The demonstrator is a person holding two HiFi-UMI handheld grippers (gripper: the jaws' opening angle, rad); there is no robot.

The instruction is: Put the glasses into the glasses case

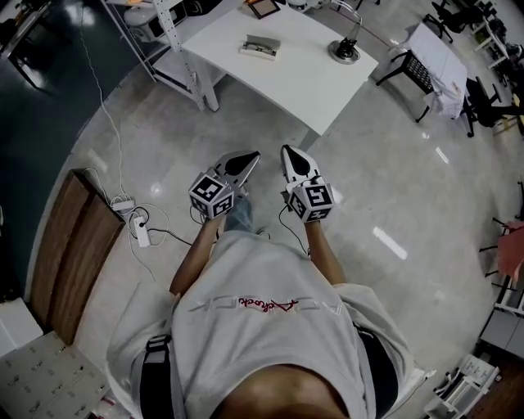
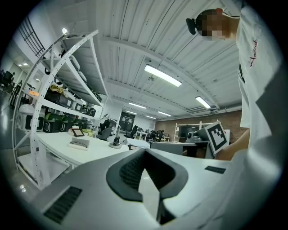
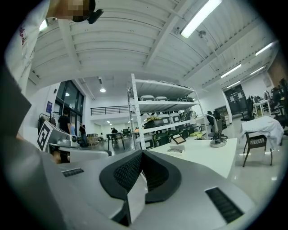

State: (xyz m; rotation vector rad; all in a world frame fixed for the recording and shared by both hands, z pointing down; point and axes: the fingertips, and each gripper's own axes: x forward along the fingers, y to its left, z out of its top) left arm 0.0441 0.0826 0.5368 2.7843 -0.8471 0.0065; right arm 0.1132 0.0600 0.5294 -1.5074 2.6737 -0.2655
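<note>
- the bench is white and stands ahead of the person, well apart from both grippers.
- the case lies on the bench, near its far left side.
- the glasses seem to lie in the case. they are too small to tell clearly from it.
- a frame stands at the bench's far edge, beyond the case.
- a round-footed stand sits at the bench's right corner.
- the left gripper is held level over the floor, short of the bench's near corner, and points toward it. its jaws are pressed together with nothing between them.
- the right gripper is just beside it, also short of the bench and pointing toward it. its jaws are likewise closed tip to tip and empty.
- a rack stands at the bench's left end.
- a power strip with white cable lies on the floor, left of the bench and nearer the person.
</note>
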